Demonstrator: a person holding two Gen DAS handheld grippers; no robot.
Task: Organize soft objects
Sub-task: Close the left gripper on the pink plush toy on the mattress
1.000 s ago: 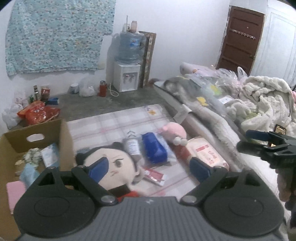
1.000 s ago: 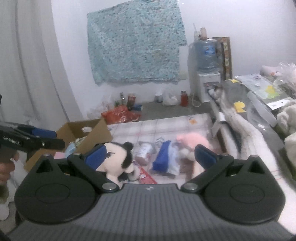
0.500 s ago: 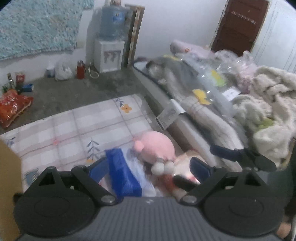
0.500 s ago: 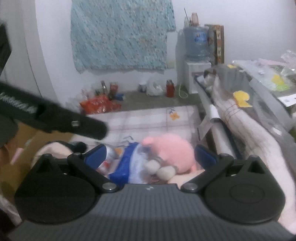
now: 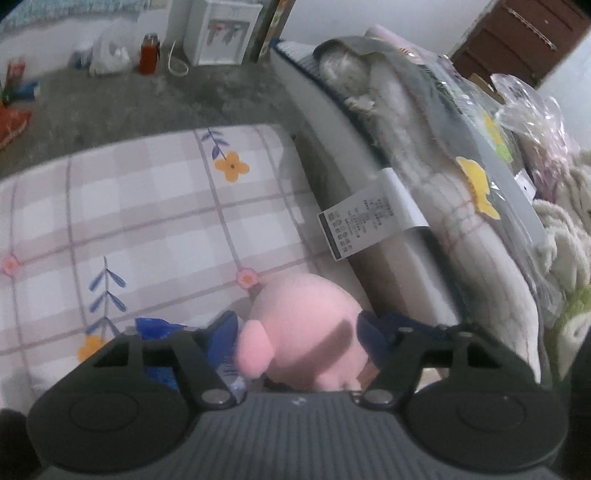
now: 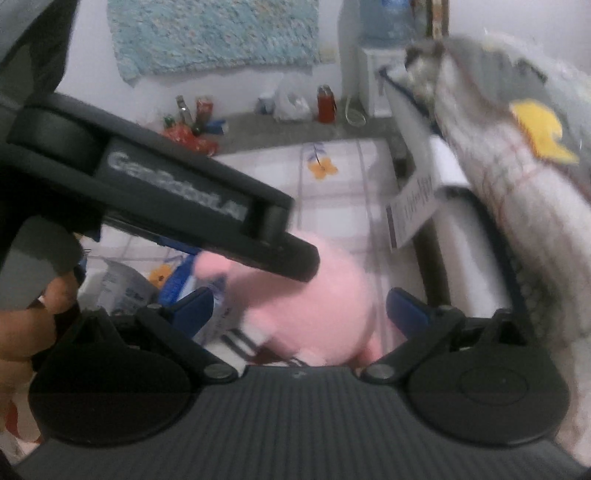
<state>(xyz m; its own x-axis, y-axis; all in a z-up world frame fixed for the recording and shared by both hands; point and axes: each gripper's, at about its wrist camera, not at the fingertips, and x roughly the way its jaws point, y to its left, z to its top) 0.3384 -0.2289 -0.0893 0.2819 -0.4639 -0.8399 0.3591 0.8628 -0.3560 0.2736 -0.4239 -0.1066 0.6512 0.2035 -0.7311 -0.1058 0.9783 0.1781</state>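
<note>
Pink plush [image 5: 306, 332] between just-closing left jaws, contact unclear; right view alone shows right jaws apart.

A lived-in home bedroom is showing here. Blankets [image 5: 458, 206] are lying piled on a bed, a checked sheet [image 5: 147, 221] is covering the floor, and a water dispenser [image 5: 221, 33] is standing by the wall.
</note>
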